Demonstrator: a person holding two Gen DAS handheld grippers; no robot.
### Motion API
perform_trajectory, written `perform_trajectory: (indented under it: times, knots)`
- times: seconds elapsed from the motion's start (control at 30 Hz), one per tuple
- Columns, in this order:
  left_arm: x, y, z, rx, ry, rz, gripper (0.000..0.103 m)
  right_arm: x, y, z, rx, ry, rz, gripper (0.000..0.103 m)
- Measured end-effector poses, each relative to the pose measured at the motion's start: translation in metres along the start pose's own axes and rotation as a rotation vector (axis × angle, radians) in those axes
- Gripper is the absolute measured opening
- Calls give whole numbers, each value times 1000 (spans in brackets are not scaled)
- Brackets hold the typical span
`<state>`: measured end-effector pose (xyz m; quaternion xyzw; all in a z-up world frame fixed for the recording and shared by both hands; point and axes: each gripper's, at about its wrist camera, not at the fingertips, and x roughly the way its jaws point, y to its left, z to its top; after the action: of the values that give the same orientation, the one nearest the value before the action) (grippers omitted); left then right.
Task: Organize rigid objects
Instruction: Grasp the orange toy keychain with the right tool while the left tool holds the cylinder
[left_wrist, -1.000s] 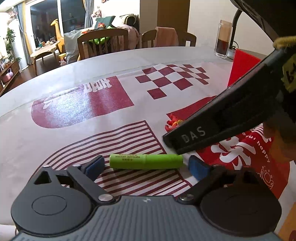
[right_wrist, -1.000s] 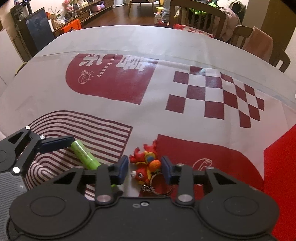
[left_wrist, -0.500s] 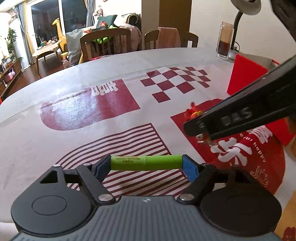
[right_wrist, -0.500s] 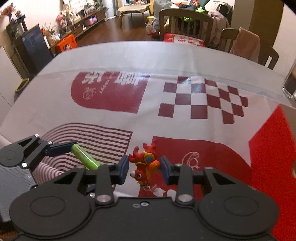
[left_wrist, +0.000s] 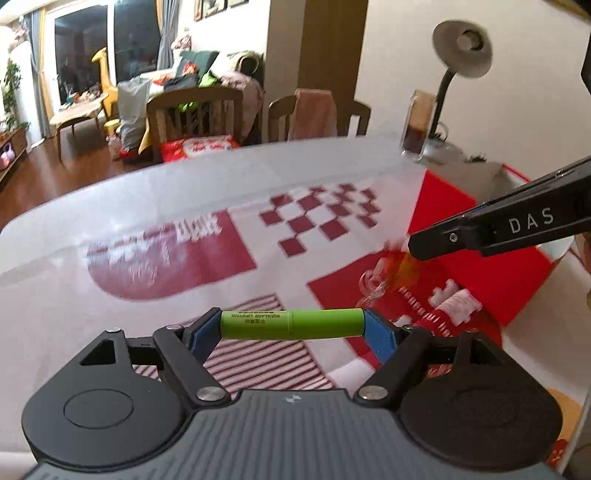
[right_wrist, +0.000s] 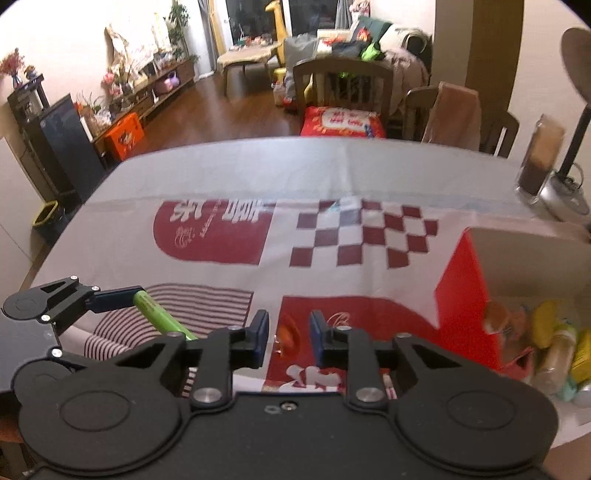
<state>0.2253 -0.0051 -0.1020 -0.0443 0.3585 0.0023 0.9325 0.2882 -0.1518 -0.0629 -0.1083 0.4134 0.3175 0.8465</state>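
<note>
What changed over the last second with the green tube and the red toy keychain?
The left hand-held gripper closed end to end on the green lipstick tube and lifted it off the tablecloth. The right hand-held gripper shut on the red toy keychain and raised it too, moving toward the red box. The cloth, the box and the glass jar stayed put.

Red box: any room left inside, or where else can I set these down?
The red box is crowded at its near right end with bottles; its far part by the pale inner wall looks bare. The tablecloth is free across the checkered print and beyond, toward the glass jar.
</note>
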Motion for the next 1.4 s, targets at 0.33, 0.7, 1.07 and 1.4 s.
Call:
perform_trajectory:
  times: [0.33, 0.7, 1.07, 1.4]
  knots:
    - [-18, -12, 16, 7, -44, -14, 82, -3, -15, -6, -12, 12, 55, 22]
    - [-17, 7, -11, -55, 18, 27, 81, 71, 2, -41, -101, 92, 72, 72]
    - [-19, 23, -24, -98, 38, 44, 81, 108, 6, -50, -124, 152, -1, 57]
    - [-19, 19, -26, -93, 39, 36, 81, 108, 7, -53, -125, 133, -56, 38]
